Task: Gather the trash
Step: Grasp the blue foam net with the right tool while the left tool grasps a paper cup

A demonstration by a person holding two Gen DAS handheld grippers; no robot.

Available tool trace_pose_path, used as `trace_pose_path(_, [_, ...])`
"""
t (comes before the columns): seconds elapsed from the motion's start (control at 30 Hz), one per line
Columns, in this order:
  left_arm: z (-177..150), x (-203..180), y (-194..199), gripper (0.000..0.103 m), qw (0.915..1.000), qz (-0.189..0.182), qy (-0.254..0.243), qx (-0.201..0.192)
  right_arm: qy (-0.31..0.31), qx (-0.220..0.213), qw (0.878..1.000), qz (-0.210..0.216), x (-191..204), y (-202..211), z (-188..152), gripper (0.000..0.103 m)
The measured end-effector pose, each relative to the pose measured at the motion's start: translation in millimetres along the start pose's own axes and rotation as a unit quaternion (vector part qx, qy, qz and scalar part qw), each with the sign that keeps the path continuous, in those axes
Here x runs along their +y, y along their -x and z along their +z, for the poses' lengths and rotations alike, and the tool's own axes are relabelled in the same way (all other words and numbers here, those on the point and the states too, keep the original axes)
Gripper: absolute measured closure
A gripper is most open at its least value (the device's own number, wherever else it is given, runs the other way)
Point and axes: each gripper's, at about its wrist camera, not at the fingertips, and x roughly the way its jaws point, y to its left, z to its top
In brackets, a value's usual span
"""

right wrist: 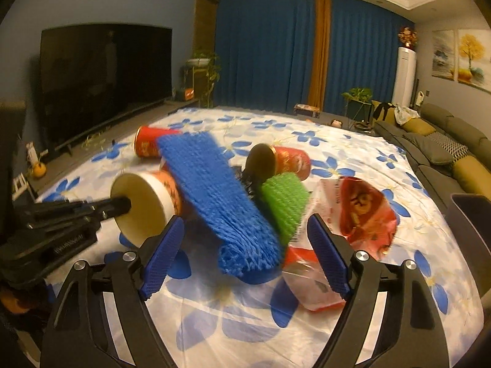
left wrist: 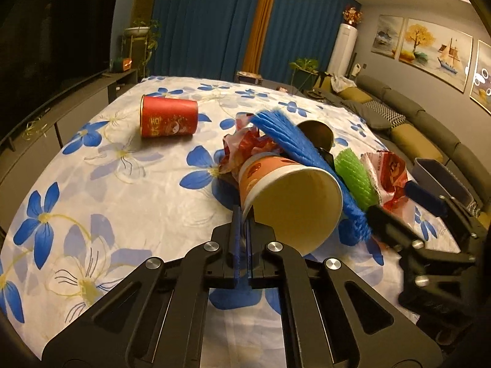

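My left gripper (left wrist: 244, 217) is shut on the rim of an orange paper cup (left wrist: 288, 196) that lies on its side with its mouth toward me; the cup also shows in the right wrist view (right wrist: 147, 202). A blue foam net (right wrist: 214, 196) leans across the cup, with a green foam net (right wrist: 284, 202) and a red-and-white plastic wrapper (right wrist: 362, 211) beside it. My right gripper (right wrist: 245, 254) is open, its jaws on either side of the blue net's near end. A red can (left wrist: 168, 117) lies at the far left, and another red can (right wrist: 290, 159) lies behind the pile.
The floral tablecloth (left wrist: 107, 184) covers the table. A dark bin (right wrist: 472, 230) stands off the table's right edge, by a grey sofa (left wrist: 429, 135). A TV (right wrist: 104, 82) on a low cabinet runs along the left.
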Motion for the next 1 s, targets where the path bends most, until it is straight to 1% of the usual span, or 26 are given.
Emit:
trace_pose_path(0.07, [1, 2, 0, 0.101, 1.0, -0.004, 0.002, -0.001, 0.006, 0.01, 1.0, -0.001, 2, -7, 1, 0.027])
trace_pose_path(0.2, [3, 5, 1, 0.101, 0.9999, -0.012, 0.009, -0.004, 0.022, 0.027, 0.999, -0.005, 8, -20, 2, 0.038])
trace_pose_path(0.27, [3, 8, 0, 0.101, 0.9998, -0.016, 0.015, -0.002, 0.026, 0.038, 0.999, -0.003, 10, -28, 3, 0.041])
trace_pose_path(0.3, [3, 9, 0, 0.101, 0.9997, -0.019, 0.018, -0.002, 0.027, 0.043, 0.999, -0.002, 11, -32, 3, 0.046])
trace_pose_path(0.33, [3, 9, -1, 0.101, 0.9996, -0.02, 0.019, -0.002, 0.028, 0.053, 0.998, -0.002, 12, -37, 4, 0.054])
trace_pose_path(0.37, [3, 10, 0, 0.101, 0.9996, -0.02, 0.02, -0.002, 0.028, 0.06, 0.998, 0.0, 12, -41, 4, 0.058])
trace_pose_path(0.43, [4, 10, 0, 0.101, 0.9995, -0.023, 0.022, -0.002, 0.025, 0.066, 0.998, 0.004, 11, -44, 4, 0.074])
trace_pose_path(0.47, [4, 10, 1, 0.101, 0.9994, -0.024, 0.023, -0.002, 0.023, 0.065, 0.998, 0.007, 9, -43, 3, 0.078])
trace_pose_path(0.5, [4, 10, 1, 0.101, 0.9994, -0.025, 0.022, -0.003, 0.021, 0.064, 0.998, 0.01, 9, -43, 3, 0.085])
trace_pose_path(0.53, [3, 10, 2, 0.101, 0.9994, -0.024, 0.022, -0.005, 0.017, 0.061, 0.998, 0.013, 7, -40, 2, 0.088])
trace_pose_path(0.57, [3, 10, 3, 0.101, 0.9994, -0.024, 0.022, -0.006, 0.014, 0.058, 0.998, 0.013, 5, -38, 1, 0.088])
trace_pose_path(0.63, [3, 10, 5, 0.101, 0.9994, -0.025, 0.023, -0.01, 0.007, 0.042, 0.999, 0.013, 0, -27, 0, 0.095])
trace_pose_path(0.7, [2, 9, 9, 0.101, 0.9992, -0.027, 0.024, -0.015, -0.001, 0.031, 0.999, 0.011, -4, -19, 1, 0.095])
trace_pose_path(0.83, [2, 5, 16, 0.101, 0.9989, -0.03, 0.025, -0.025, -0.034, 0.003, 0.999, 0.023, -20, 5, 4, 0.096])
trace_pose_path(1.0, [1, 0, 31, 0.101, 0.9982, -0.034, 0.026, -0.041, -0.07, -0.029, 0.997, 0.028, -41, 31, 7, 0.096])
